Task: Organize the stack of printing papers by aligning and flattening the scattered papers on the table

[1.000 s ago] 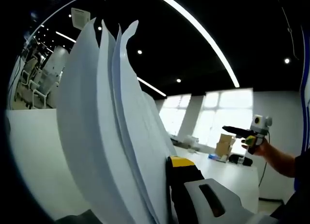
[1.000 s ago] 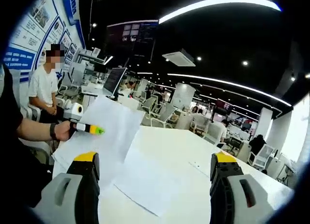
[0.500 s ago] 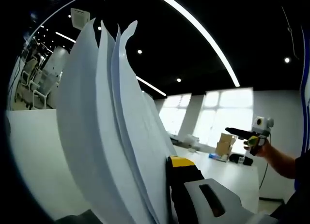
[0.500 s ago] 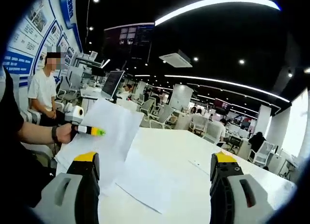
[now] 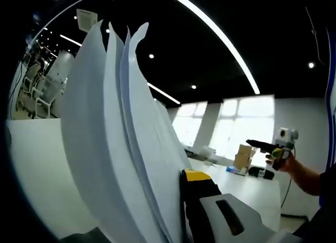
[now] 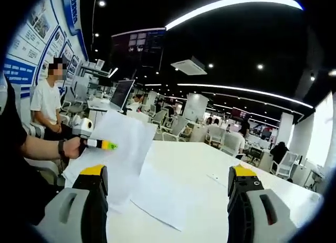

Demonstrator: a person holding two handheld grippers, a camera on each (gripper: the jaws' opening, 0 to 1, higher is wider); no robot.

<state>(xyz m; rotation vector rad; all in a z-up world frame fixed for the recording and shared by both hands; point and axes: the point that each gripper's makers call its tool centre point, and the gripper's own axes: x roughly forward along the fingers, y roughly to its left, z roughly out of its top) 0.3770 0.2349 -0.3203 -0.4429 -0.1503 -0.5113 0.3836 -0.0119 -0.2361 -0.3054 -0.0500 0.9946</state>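
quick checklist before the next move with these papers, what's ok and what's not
1. Left hand-held gripper gripping the stack of papers: ok, held upright.
2. Sheets in the stack aligned: not ok, top edges fan apart.
3. Right hand-held gripper free: ok, jaws wide open, nothing between them.
4. Loose sheet on the table gathered: not ok, it lies flat, apart from the stack.
5. Stack's bottom edge resting on the table: cannot tell.

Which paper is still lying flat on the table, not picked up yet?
The single sheet flat on the table, between the right tongs' open jaws. The other sheets are held upright, fanned, in the left tongs.
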